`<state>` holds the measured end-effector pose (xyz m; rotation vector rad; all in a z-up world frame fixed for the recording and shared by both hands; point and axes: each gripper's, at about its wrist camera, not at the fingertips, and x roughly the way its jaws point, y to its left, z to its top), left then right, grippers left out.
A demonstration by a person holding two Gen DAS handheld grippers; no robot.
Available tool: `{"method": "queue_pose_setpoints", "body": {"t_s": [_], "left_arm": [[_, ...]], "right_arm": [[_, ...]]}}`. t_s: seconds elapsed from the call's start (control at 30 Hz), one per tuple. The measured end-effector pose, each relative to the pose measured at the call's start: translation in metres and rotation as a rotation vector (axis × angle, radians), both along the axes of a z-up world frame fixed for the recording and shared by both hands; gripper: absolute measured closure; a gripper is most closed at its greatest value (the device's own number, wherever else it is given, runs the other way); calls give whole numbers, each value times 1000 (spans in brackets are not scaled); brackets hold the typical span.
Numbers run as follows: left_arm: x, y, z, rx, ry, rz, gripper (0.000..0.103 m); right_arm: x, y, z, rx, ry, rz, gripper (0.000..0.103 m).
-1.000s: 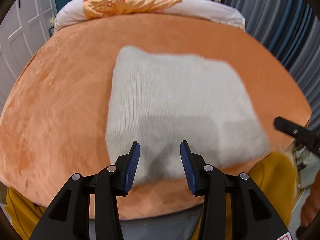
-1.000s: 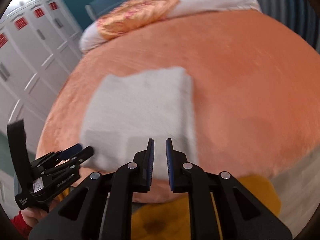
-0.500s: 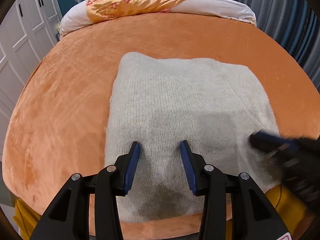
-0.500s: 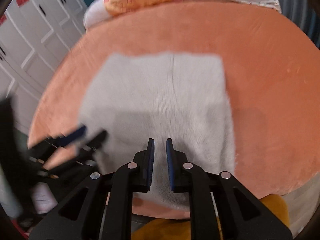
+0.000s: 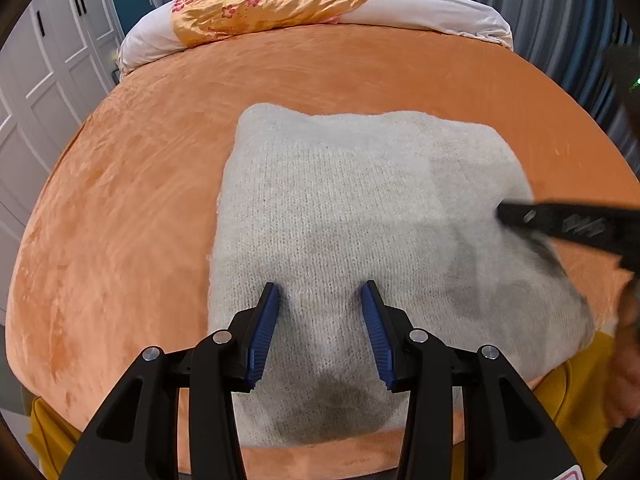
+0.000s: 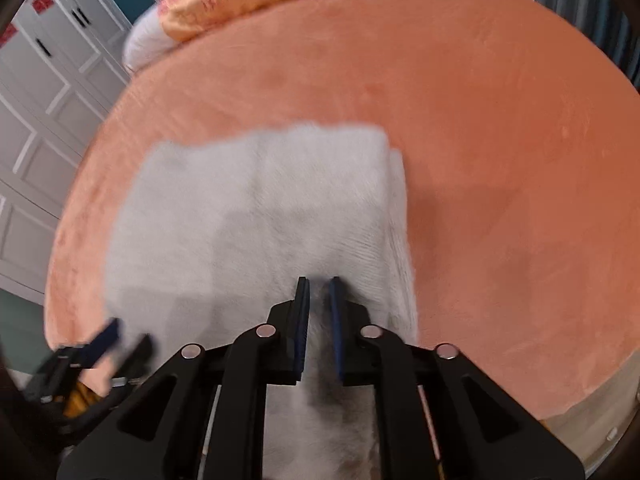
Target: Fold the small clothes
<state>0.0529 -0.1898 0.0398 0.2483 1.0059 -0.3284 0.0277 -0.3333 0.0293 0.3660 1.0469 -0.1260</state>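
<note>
A folded pale grey knitted garment (image 5: 360, 240) lies flat on the orange bedspread (image 5: 120, 220), near the bed's front edge. My left gripper (image 5: 320, 292) is open and empty, its jaws just above the garment's near left part. My right gripper (image 6: 319, 284) is over the garment's (image 6: 248, 208) near right part, jaws a narrow gap apart with nothing between them. One finger of the right gripper (image 5: 560, 224) reaches in from the right in the left wrist view. The left gripper (image 6: 108, 340) shows blurred at lower left in the right wrist view.
A gold flowered cloth (image 5: 264, 4) and white pillows (image 5: 432, 12) lie at the head of the bed. White cabinet doors (image 5: 44, 80) stand on the left, grey-blue curtains (image 5: 580, 40) on the right. Yellow fabric (image 5: 572, 392) hangs below the bed's front edge.
Both grippers have moved forward over the garment from the bed's front edge. The right gripper has shifted across the garment towards its right side. The jaws kept their openings.
</note>
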Motion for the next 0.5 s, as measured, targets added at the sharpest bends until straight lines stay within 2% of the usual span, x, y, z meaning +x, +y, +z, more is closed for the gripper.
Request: {"method": "queue_pose_setpoints", "body": {"t_s": [0.1,0.17,0.23,0.33,0.4,0.5], "left_arm": [[0,0,0,7,-6,0,62],[-1,-1,0,13,-12,1,62],[-2,-3,-1,18,-12,-3,62],[-3,-2,2,12,-9,-4,62],[-5,8,9,-42,15,5,61],[-11,25,15,-81,46,33,61]], "right_arm": [[-10,3,6,-13,-21,-5,91],[-13,5,-18,-12,43,1,92],[-11,9,-28,-26,46,3,93],[-16,16,-6,-19,11,4,91],[-21,29,14,11,-41,44,91],[-27,59,31,28,-82,138,91]]}}
